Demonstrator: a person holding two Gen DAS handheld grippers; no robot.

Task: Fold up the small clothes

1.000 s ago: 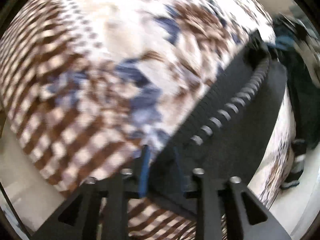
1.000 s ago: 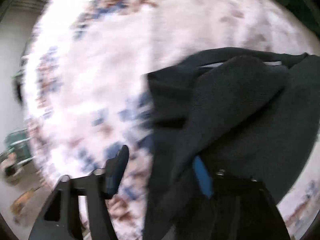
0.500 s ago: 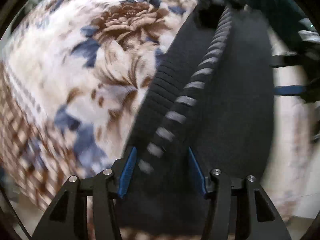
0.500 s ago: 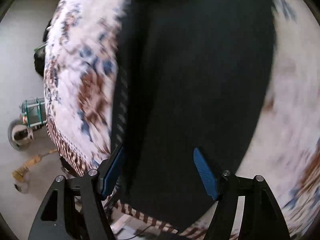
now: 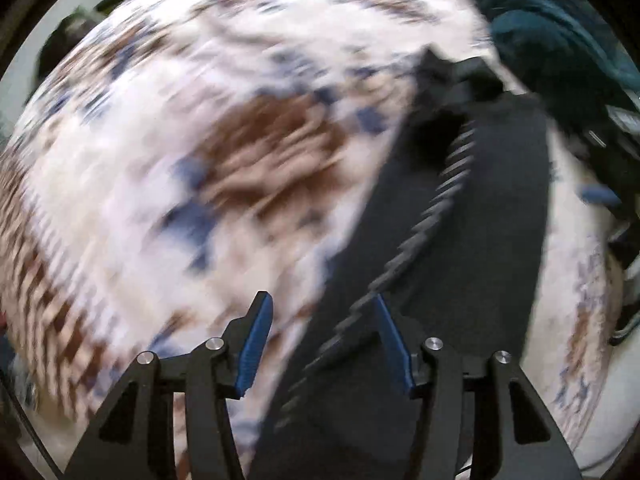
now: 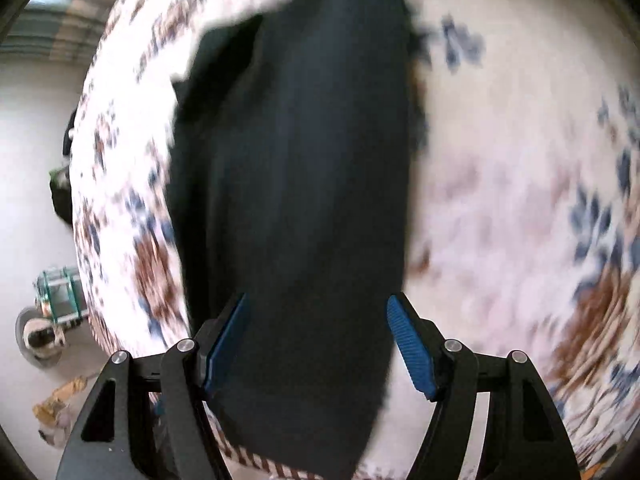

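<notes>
A dark charcoal knitted garment lies flat in a long strip on a white bedspread printed with brown and blue flowers. A pale striped trim band runs along its length (blurred in the left wrist view). The left gripper hovers over the garment's near left edge. Its blue-padded jaws have just been opening and now stand apart, pressing on nothing, with the trim showing between them. The right gripper hangs over the near end of the same garment; its jaws are wide, clear of the cloth. A teal cloth heap sits at the far right.
</notes>
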